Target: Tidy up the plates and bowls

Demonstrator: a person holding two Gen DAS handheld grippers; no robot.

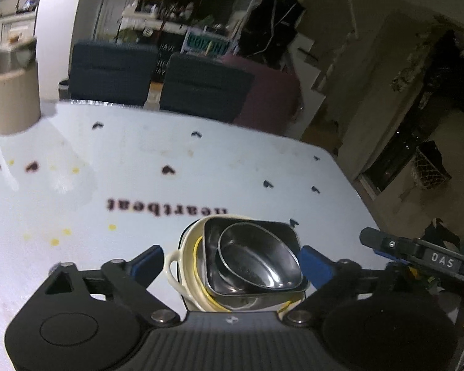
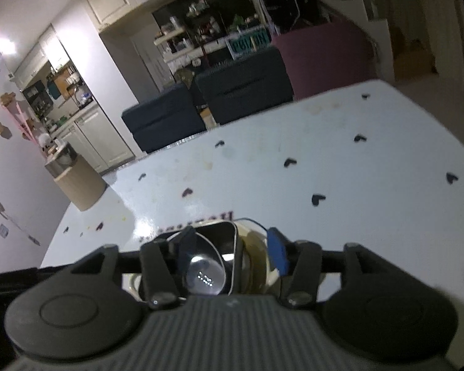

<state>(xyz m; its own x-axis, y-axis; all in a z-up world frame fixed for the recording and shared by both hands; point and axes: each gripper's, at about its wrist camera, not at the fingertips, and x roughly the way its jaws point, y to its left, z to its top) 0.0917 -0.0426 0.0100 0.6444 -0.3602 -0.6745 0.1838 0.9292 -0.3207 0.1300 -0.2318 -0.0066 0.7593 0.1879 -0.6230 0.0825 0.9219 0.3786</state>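
A stack of dishes stands on the white table (image 1: pixel 77 185). A cream handled bowl (image 1: pixel 182 262) is at the bottom, with a square dark dish (image 1: pixel 213 281) in it and a round steel bowl (image 1: pixel 256 262) on top. My left gripper (image 1: pixel 230 262) is open, its blue fingertips (image 1: pixel 148 262) on either side of the stack without touching it. The right gripper shows at the right edge of the left wrist view (image 1: pixel 417 256). In the right wrist view my right gripper (image 2: pixel 232 253) is open just over the same stack, above the steel bowl (image 2: pixel 204 272) and cream bowl (image 2: pixel 256 253).
A tan cylindrical container (image 1: pixel 14 99) stands at the table's far left corner; it also shows in the right wrist view (image 2: pixel 77 182). Two dark chairs (image 1: pixel 157 80) stand beyond the far edge. The table's right edge (image 1: pixel 355 191) drops to the floor.
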